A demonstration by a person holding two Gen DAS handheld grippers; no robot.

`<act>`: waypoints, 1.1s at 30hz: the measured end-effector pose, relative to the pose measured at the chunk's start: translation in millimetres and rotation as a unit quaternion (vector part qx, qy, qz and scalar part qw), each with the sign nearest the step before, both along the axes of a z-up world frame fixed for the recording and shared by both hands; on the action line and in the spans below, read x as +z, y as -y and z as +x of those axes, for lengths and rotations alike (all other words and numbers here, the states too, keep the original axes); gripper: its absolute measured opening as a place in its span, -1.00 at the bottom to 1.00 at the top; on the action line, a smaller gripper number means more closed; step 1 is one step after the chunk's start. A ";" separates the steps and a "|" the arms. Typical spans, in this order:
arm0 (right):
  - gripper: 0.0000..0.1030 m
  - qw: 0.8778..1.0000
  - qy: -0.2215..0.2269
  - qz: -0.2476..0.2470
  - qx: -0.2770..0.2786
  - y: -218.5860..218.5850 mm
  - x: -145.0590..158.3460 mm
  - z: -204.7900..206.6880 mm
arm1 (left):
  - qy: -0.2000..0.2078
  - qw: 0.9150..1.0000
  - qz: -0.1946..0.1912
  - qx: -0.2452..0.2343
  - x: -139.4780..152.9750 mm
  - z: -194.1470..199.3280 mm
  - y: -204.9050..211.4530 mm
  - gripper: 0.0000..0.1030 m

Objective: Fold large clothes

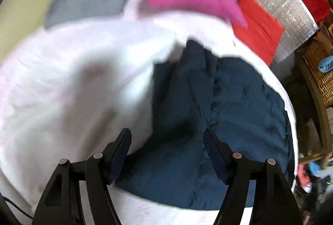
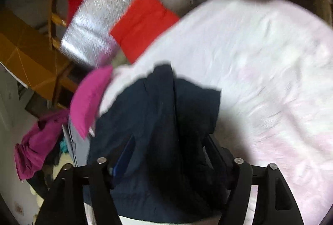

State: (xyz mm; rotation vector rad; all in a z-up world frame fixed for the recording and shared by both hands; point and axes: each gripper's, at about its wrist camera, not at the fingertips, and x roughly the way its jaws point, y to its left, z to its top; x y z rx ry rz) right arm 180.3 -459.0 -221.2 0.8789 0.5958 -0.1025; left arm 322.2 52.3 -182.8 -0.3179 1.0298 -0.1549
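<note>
White sheet (image 1: 72, 89) spread over surface. Silver foil mat (image 1: 276, 8) beyond its far edge, folded red cloth (image 1: 258, 29) lying on it. Wicker basket (image 1: 320, 70) at right. Brown cardboard box (image 2: 25, 54) beside wooden chair frame (image 2: 53, 10).

Both fisheye views motion-blurred, edges curved with black vignette corners, white sheet (image 1: 62, 83) overexposed and washed out, silver foil mat (image 2: 100, 16) streaked with glare, navy garment (image 2: 162, 120) underexposed, soft shadows beneath
</note>
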 end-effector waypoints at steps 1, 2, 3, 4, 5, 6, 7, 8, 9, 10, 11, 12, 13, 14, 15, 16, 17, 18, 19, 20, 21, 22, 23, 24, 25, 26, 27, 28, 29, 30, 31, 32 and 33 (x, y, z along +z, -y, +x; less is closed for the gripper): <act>0.55 1.000 0.012 0.006 0.001 -3.0 3.9 -9.8 | 0.018 1.000 0.002 0.004 7.7 -11.3 -2.8 0.42; 0.56 0.999 0.023 0.019 0.013 -9.3 5.7 -19.2 | 0.030 1.000 -0.003 0.004 12.4 -19.2 -4.6 0.48; 0.59 0.999 0.030 0.029 0.026 -16.0 6.0 -24.7 | 0.041 0.999 -0.016 -0.001 16.0 -30.3 -5.2 0.57; 0.61 0.998 0.035 0.042 0.040 -24.2 4.5 -30.4 | 0.046 0.998 -0.029 -0.008 17.4 -40.8 -2.8 0.59; 0.63 0.996 0.036 0.059 0.056 -34.2 1.1 -34.6 | 0.047 0.997 -0.049 -0.019 15.6 -52.6 -1.5 0.60; 0.66 0.995 0.032 0.070 0.069 -41.0 -2.1 -35.7 | 0.045 0.997 -0.063 -0.025 11.8 -57.5 0.8 0.60; 0.67 0.993 0.025 0.083 0.084 -50.1 -6.6 -35.1 | 0.038 0.996 -0.077 -0.026 3.5 -62.6 7.7 0.60; 0.67 0.990 0.017 0.098 0.096 -58.2 -12.1 -34.1 | 0.015 0.995 -0.096 -0.023 -7.9 -68.5 7.8 0.60; 0.67 0.989 0.008 0.107 0.102 -63.8 -17.0 -32.1 | -0.013 0.993 -0.113 -0.020 -17.6 -70.4 6.4 0.61; 0.67 0.988 -0.005 0.114 0.105 -68.4 -22.7 -29.1 | -0.038 0.991 -0.129 -0.021 -25.6 -70.9 6.7 0.61; 0.67 0.987 -0.017 0.119 0.104 -72.2 -27.8 -25.9 | -0.065 0.986 -0.152 -0.024 -35.9 -70.2 7.3 0.61; 0.67 0.987 -0.023 0.124 0.102 -74.0 -31.8 -23.3 | -0.087 0.981 -0.174 -0.021 -45.8 -70.5 5.4 0.61; 0.67 0.985 -0.027 0.134 0.101 -75.1 -36.2 -20.6 | -0.106 0.976 -0.191 -0.006 -55.1 -69.1 2.6 0.61; 0.67 0.984 -0.033 0.148 0.098 -75.4 -42.2 -17.0 | -0.112 0.974 -0.198 0.010 -59.6 -67.7 0.6 0.61; 0.67 0.982 -0.039 0.158 0.092 -75.9 -46.6 -14.7 | -0.113 0.972 -0.205 0.030 -64.2 -64.9 -2.8 0.61; 0.67 0.981 -0.043 0.169 0.081 -75.5 -53.7 -11.8 | -0.108 0.970 -0.215 0.046 -66.8 -61.5 -6.1 0.61; 0.67 0.981 -0.045 0.176 0.070 -73.9 -59.4 -7.9 | -0.101 0.968 -0.221 0.058 -67.5 -57.9 -8.4 0.61; 0.67 0.981 -0.047 0.180 0.061 -72.7 -64.4 -4.1 | -0.094 0.968 -0.223 0.065 -68.5 -53.7 -8.0 0.61; 0.67 0.981 -0.051 0.182 0.047 -71.5 -69.4 2.1 | -0.089 0.968 -0.223 0.070 -68.3 -51.0 -8.3 0.61; 0.67 0.981 -0.052 0.183 0.039 -71.1 -73.3 5.5 | -0.089 0.967 -0.224 0.077 -71.7 -44.3 -7.3 0.60; 0.67 0.980 -0.051 0.187 0.033 -67.8 -77.5 9.2 | -0.089 0.966 -0.228 0.081 -76.9 -40.3 -4.3 0.60; 0.67 0.979 -0.046 0.196 0.028 -66.4 -80.8 12.0 | -0.088 0.965 -0.233 0.083 -77.9 -40.6 -2.4 0.60; 0.67 0.979 -0.036 0.201 0.025 -65.8 -81.2 13.6 | -0.085 0.964 -0.239 0.082 -81.5 -36.3 0.1 0.58; 0.67 0.980 -0.028 0.196 0.025 -66.6 -78.4 15.4 | -0.082 0.964 -0.240 0.080 -81.5 -38.9 3.3 0.53; 0.59 0.983 -0.023 0.181 0.027 -67.5 -74.4 15.8 | -0.076 0.964 -0.241 0.077 -82.5 -36.5 5.8 0.44; 0.50 0.987 -0.019 0.159 0.027 -69.4 -68.8 16.3 | -0.070 0.967 -0.231 0.079 -82.1 -37.3 6.0 0.32; 0.31 0.990 -0.013 0.136 0.026 -71.0 -61.5 15.8 | -0.057 0.971 -0.221 0.076 -78.2 -37.0 8.1 0.18; 0.18 0.995 0.005 0.096 0.027 -74.6 -47.6 12.7 | -0.046 0.973 -0.215 0.069 -73.1 -36.8 8.6 0.14; 0.15 0.997 0.019 0.069 0.030 -75.8 -36.8 10.5 | -0.035 0.975 -0.211 0.064 -67.1 -37.1 10.8 0.10; 0.14 0.998 0.034 0.036 0.035 -81.3 -25.7 9.5 | -0.022 0.977 -0.205 0.058 -61.4 -38.4 12.8 0.10; 0.14 0.999 0.034 0.014 0.038 -85.4 -20.5 9.7 | -0.012 0.980 -0.194 0.052 -58.2 -38.8 14.9 0.10; 0.14 0.999 0.023 0.000 0.041 -87.6 -21.1 11.4 | -0.010 0.983 -0.179 0.044 -57.2 -38.2 17.7 0.10; 0.14 0.999 0.006 -0.002 0.040 -86.7 -26.0 12.2 | -0.019 0.984 -0.174 0.041 -58.3 -35.4 22.5 0.11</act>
